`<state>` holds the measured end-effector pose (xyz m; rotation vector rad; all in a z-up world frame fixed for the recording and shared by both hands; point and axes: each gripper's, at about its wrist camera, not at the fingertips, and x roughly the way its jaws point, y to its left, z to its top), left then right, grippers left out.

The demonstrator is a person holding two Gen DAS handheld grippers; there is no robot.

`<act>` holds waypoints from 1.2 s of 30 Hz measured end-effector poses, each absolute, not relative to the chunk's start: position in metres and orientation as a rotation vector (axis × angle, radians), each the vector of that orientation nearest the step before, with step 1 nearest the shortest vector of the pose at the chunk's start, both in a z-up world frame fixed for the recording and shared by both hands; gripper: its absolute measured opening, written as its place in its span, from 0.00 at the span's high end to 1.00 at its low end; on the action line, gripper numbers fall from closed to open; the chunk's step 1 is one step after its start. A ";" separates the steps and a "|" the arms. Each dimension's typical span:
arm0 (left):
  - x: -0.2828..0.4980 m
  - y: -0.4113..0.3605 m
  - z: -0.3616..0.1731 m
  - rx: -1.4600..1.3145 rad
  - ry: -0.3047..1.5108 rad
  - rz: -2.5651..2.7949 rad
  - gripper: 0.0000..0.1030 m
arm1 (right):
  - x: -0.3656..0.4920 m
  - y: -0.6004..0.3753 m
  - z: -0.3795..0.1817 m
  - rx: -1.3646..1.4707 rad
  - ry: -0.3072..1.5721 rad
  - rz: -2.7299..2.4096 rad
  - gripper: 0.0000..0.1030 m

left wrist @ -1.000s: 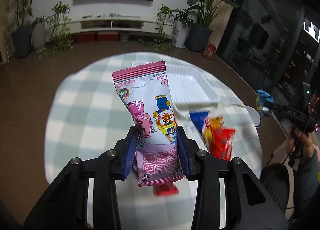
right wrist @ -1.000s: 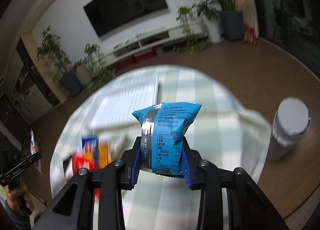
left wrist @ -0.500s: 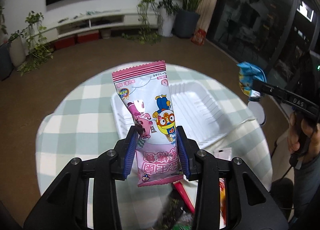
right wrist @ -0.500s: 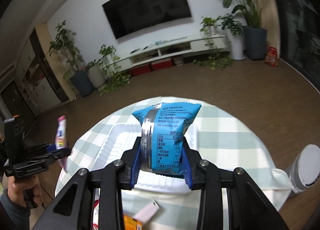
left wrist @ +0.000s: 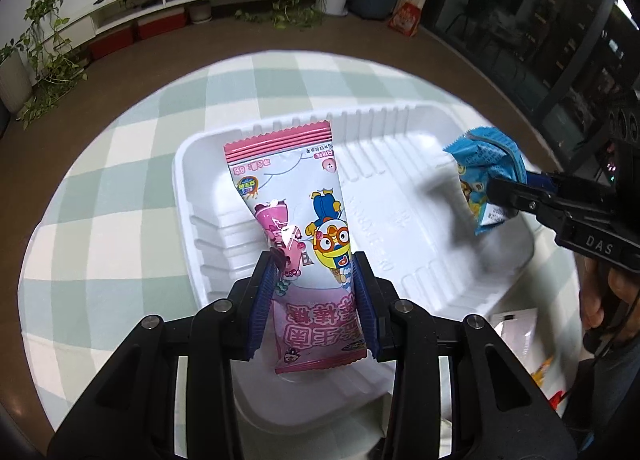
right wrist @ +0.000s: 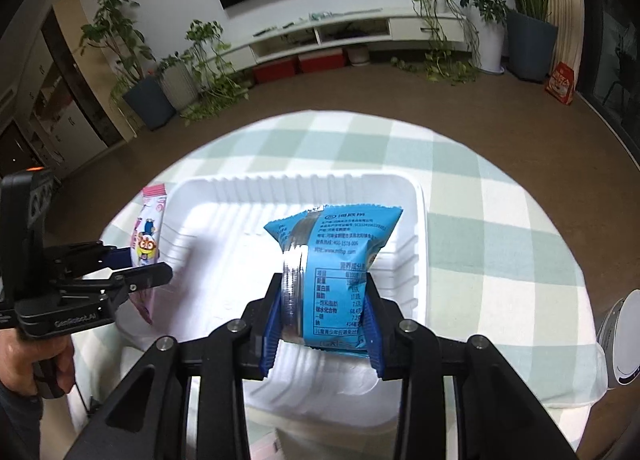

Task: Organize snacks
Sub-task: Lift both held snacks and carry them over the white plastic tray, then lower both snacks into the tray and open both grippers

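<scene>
My left gripper (left wrist: 314, 284) is shut on a pink and white cartoon snack packet (left wrist: 294, 228) and holds it above the left half of the white plastic tray (left wrist: 404, 120). My right gripper (right wrist: 322, 320) is shut on a blue snack packet (right wrist: 332, 248) and holds it over the tray (right wrist: 224, 196), near its right side. The blue packet (left wrist: 482, 176) and the right gripper (left wrist: 516, 190) show at the right of the left wrist view. The pink packet (right wrist: 147, 236) and the left gripper (right wrist: 136, 268) show at the left of the right wrist view.
The tray sits on a round table with a green and white checked cloth (left wrist: 120, 180). A white lidded container (right wrist: 626, 336) stands at the table's right edge. A white card (left wrist: 516, 320) and orange-red packets (left wrist: 552, 388) lie by the tray's near right corner.
Both grippers have moved in over the white tray with their packets still held. The tray now fills the middle of both views, and the loose packets have dropped to the edge.
</scene>
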<state>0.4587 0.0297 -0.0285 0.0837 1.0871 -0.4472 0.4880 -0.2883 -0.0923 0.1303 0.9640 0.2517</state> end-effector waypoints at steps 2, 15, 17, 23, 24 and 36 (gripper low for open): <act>0.463 0.024 -0.041 0.094 1.110 -0.431 0.65 | 0.493 -0.288 -0.100 0.130 0.983 0.254 0.63; 0.451 0.028 -0.061 0.123 1.182 -0.357 0.65 | 0.494 -0.267 -0.113 0.031 0.996 0.292 0.63; 0.448 0.029 -0.061 0.121 1.176 -0.359 0.65 | 0.495 -0.267 -0.114 0.028 0.997 0.291 0.62; 0.444 0.028 -0.059 0.121 1.163 -0.348 0.59 | 0.495 -0.268 -0.122 0.004 1.004 0.281 0.54; 0.443 0.026 -0.059 0.130 1.161 -0.344 0.58 | 0.495 -0.267 -0.122 0.003 1.005 0.280 0.50; 0.439 0.027 -0.042 0.114 1.091 -0.315 0.42 | 0.485 -0.265 -0.108 0.010 0.941 0.294 0.27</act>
